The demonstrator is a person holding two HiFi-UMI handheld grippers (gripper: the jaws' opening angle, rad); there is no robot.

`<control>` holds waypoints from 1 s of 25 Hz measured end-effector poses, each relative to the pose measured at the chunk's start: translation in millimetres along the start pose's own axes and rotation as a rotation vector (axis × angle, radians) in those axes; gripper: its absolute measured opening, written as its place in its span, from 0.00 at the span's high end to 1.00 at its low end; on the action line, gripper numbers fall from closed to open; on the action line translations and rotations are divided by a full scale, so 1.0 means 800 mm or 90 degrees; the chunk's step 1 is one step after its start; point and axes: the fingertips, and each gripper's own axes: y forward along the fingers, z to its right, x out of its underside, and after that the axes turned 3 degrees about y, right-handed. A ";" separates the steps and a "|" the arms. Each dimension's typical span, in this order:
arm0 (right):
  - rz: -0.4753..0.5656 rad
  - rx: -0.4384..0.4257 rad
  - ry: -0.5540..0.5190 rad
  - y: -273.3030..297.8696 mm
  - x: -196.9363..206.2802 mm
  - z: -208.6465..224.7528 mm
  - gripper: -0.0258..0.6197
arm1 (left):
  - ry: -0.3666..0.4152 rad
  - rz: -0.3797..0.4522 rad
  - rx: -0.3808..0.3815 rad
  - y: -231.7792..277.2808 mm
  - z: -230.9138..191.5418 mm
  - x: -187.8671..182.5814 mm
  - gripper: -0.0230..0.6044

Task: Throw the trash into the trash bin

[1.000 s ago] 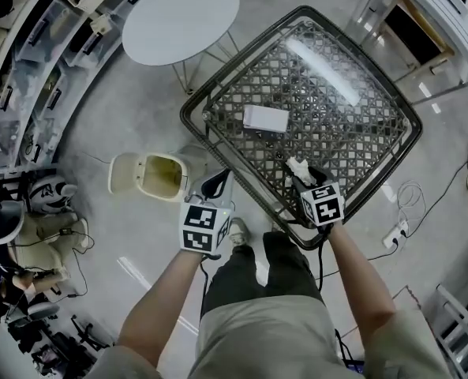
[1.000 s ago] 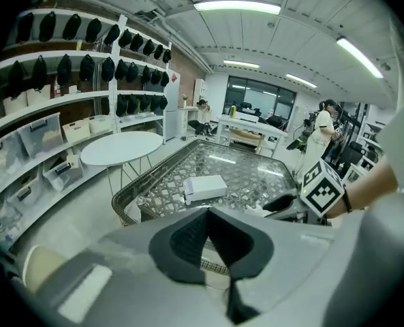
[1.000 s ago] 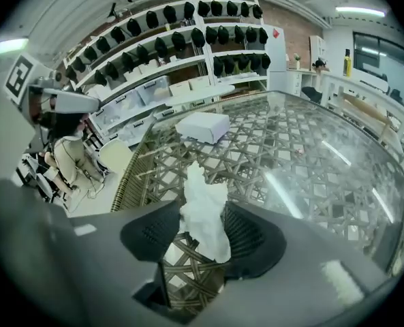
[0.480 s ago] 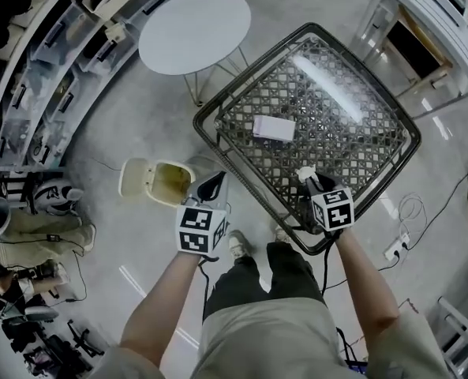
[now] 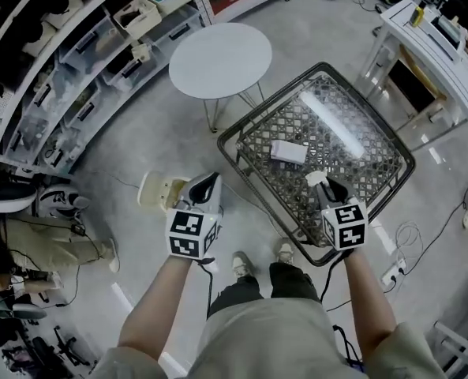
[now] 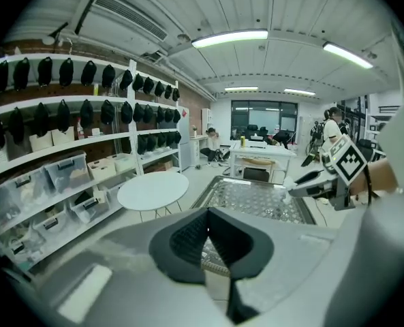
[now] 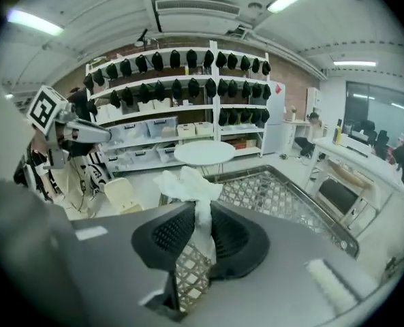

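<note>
White tissue wad (image 7: pixel 187 184) pinched in right gripper (image 5: pixel 325 186), well right of trash bin (image 5: pixel 156 193); left gripper (image 5: pixel 204 185), closed empty, hangs nearer it.

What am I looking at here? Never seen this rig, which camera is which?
No robot: a person holds a two-jaw gripper in each hand. One picture comes from a head camera looking down; the other two ride on the grippers, looking along their jaws. The left gripper is shut and empty. The right gripper has just closed its jaws on a crumpled white tissue. Below is a mesh table bearing a white box; the trash bin stands on the floor beside it.
</note>
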 end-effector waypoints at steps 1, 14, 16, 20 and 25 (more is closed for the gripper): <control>0.014 -0.004 0.001 -0.010 -0.015 -0.008 0.85 | 0.000 0.006 -0.006 -0.013 -0.006 -0.005 0.96; 0.162 -0.133 0.019 -0.107 -0.180 -0.142 0.85 | -0.026 0.072 -0.106 -0.191 -0.084 -0.029 0.96; 0.170 -0.156 0.002 -0.112 -0.197 -0.166 0.85 | -0.030 0.080 -0.127 -0.217 -0.096 -0.032 0.96; 0.176 -0.207 -0.028 -0.111 -0.218 -0.220 0.85 | -0.042 0.086 -0.168 -0.263 -0.119 -0.027 0.96; 0.176 -0.275 -0.065 -0.102 -0.233 -0.293 0.85 | -0.054 0.083 -0.217 -0.311 -0.143 -0.007 0.96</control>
